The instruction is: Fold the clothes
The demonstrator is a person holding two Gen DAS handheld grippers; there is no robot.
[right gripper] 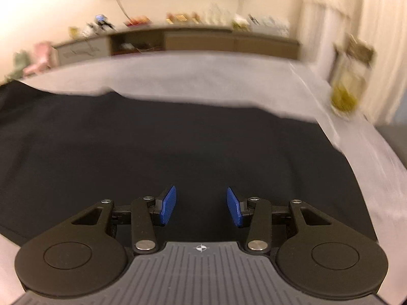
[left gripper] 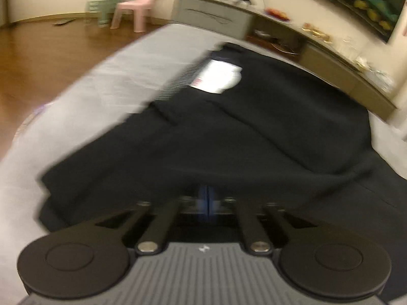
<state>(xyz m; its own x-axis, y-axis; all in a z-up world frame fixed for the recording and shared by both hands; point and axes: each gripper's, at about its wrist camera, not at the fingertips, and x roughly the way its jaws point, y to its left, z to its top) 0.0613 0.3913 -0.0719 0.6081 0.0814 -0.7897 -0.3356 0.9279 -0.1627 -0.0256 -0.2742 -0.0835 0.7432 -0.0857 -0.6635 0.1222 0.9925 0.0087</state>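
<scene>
A black garment (left gripper: 254, 127) lies spread on a grey-sheeted bed (left gripper: 114, 76), with a white label (left gripper: 218, 77) and a ribbed band (left gripper: 183, 78) at its far end. In the left wrist view a raised fold of the cloth hangs over the tips of my left gripper (left gripper: 207, 198). Its blue pads are pressed together, shut on the garment's near edge. In the right wrist view my right gripper (right gripper: 201, 206) hovers open just above the flat black garment (right gripper: 178, 139). Nothing sits between its blue pads (right gripper: 169, 204). Both views are blurred.
A long low sideboard (left gripper: 216, 15) with clutter on top runs along the wall beyond the bed. A pink chair (left gripper: 137, 7) and a green chair (left gripper: 104, 2) stand on the wooden floor (left gripper: 38, 56). A yellowish jar-like object (right gripper: 348, 94) stands past the bed's right edge.
</scene>
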